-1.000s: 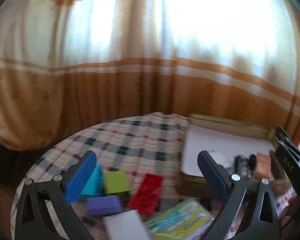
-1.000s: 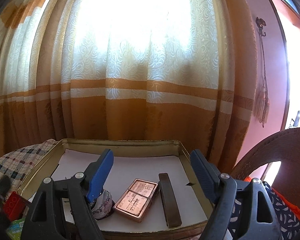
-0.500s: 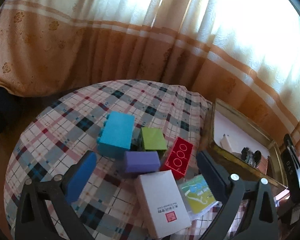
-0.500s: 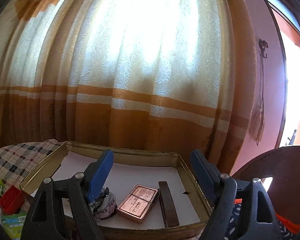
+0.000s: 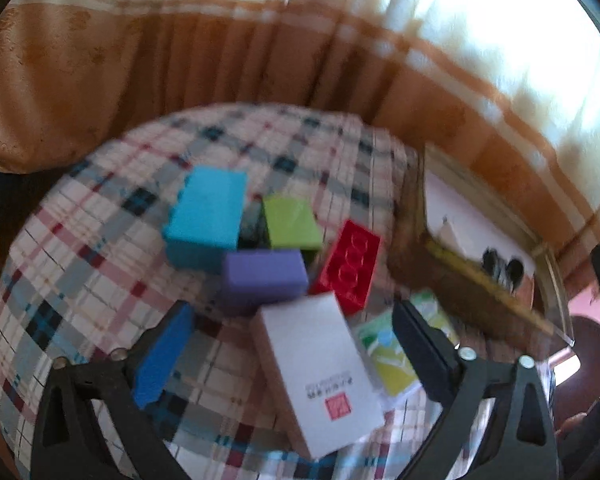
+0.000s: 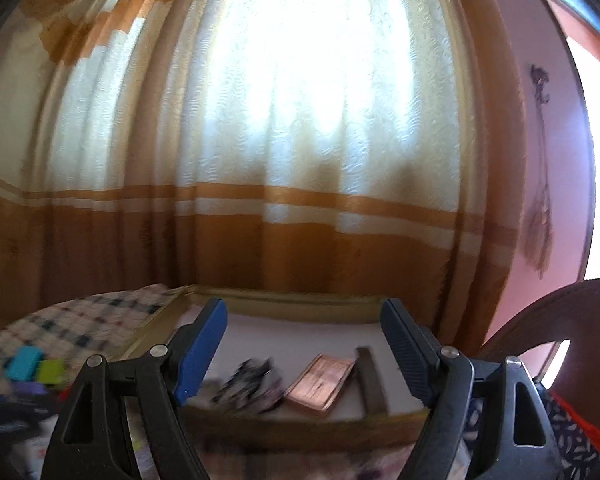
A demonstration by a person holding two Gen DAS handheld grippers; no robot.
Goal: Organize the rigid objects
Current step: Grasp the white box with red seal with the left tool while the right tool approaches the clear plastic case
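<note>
On the plaid tablecloth (image 5: pixel 100 216) lie a blue block (image 5: pixel 206 216), a green block (image 5: pixel 292 222), a purple block (image 5: pixel 264 276) and a red studded brick (image 5: pixel 348 266). A white box (image 5: pixel 320 368) lies nearest, partly over a green card (image 5: pixel 396 348). My left gripper (image 5: pixel 290 312) points down over the white box. Its jaws are closing with the box's far end between them, and the pads stay clear of it. My right gripper (image 6: pixel 304 308) stands open and empty over the gold tray (image 6: pixel 300 424).
On the tray's white liner lie a copper tin (image 6: pixel 320 380), a dark bar (image 6: pixel 370 376) and a blurred dark patterned item (image 6: pixel 248 384). Orange and white curtains hang close behind the table. A brown chair back (image 6: pixel 560 340) stands at the right.
The left view has tipped down from the curtain onto the blocks and white box, which now loom larger between slightly narrower jaws. The right view has swung left, bringing the blocks into its left edge.
</note>
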